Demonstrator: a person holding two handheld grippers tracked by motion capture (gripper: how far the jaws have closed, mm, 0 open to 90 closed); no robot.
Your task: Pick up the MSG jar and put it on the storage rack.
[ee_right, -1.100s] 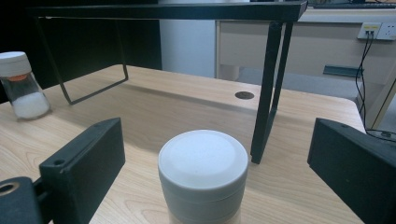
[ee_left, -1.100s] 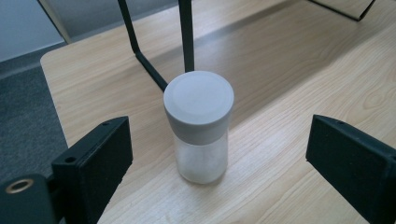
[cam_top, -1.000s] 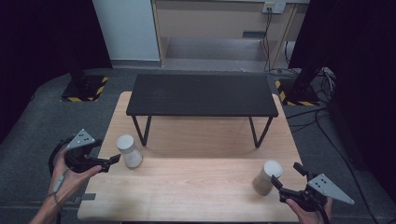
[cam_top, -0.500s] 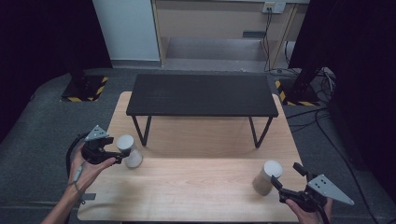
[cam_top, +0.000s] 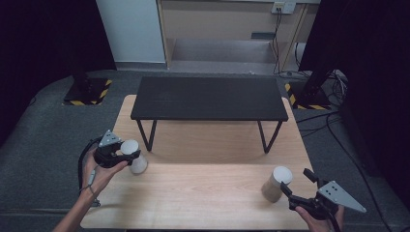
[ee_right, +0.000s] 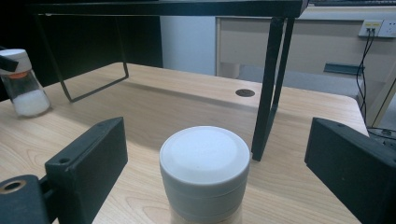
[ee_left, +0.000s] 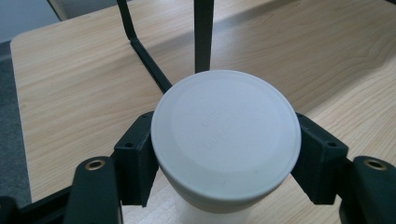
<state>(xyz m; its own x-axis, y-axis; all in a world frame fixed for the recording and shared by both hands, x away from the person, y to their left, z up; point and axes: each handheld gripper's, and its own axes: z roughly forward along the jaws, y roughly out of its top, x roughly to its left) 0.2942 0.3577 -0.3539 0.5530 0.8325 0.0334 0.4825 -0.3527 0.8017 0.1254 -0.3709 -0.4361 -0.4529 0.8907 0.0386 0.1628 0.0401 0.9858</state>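
Pale wood covers the table (cam_top: 203,193), with a low black metal bench (cam_top: 209,98) standing across its far half and grey carpet all round. Near the left edge stands a clear shaker jar with a white round lid and white grains inside (cam_top: 133,155); the left gripper (cam_top: 126,155) has just been closing, and its jaws now press on either side of that white lid (ee_left: 225,140), just under the rim. Toward the right front stands a second jar, tan-bodied with the same white cap (cam_top: 276,183). The right gripper (cam_top: 292,185) sits just behind it with jaws wide apart, the cap (ee_right: 204,163) between them but untouched.

To my eye the step is taking hold of both jars. The left grip looks centred, so a straight lift should keep the jar upright. The right one would do well to ease forward until the cap sits squarely between the pads, then close evenly so it doesn't nudge the jar over.
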